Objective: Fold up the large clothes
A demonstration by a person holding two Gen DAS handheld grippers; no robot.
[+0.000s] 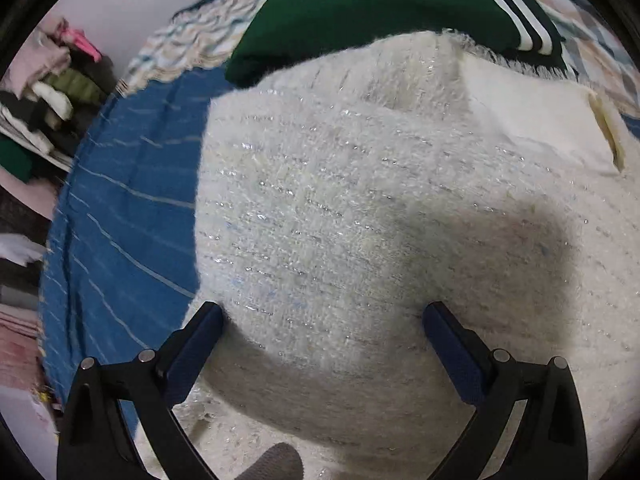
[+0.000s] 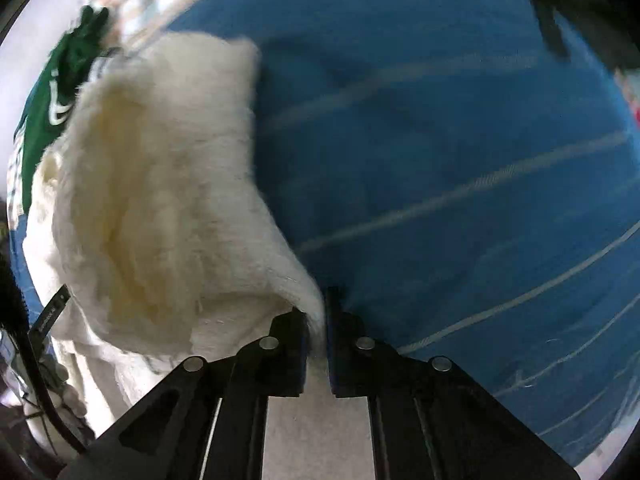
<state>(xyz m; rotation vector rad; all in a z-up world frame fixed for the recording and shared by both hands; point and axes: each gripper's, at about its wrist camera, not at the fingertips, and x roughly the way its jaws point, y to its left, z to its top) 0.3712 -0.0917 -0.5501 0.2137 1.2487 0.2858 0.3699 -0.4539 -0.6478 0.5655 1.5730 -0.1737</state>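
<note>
A large fuzzy white garment [image 1: 360, 208] with silver threads lies spread on a blue striped bed cover [image 1: 120, 208]. Its smooth cream lining [image 1: 540, 120] shows at the far right corner. My left gripper [image 1: 322, 316] is open, its blue-padded fingers [image 1: 448, 344] spread wide just above the garment and holding nothing. In the right wrist view my right gripper [image 2: 316, 312] is shut on an edge of the white garment [image 2: 160, 184], which is lifted and hangs to the left over the blue cover [image 2: 440, 160].
A dark green garment [image 1: 380, 12] with white stripes lies beyond the white one; it also shows in the right wrist view [image 2: 52, 92]. A pile of mixed clothes [image 1: 48, 92] stands off the bed at left. A patterned blanket [image 1: 192, 36] lies at the bed's far end.
</note>
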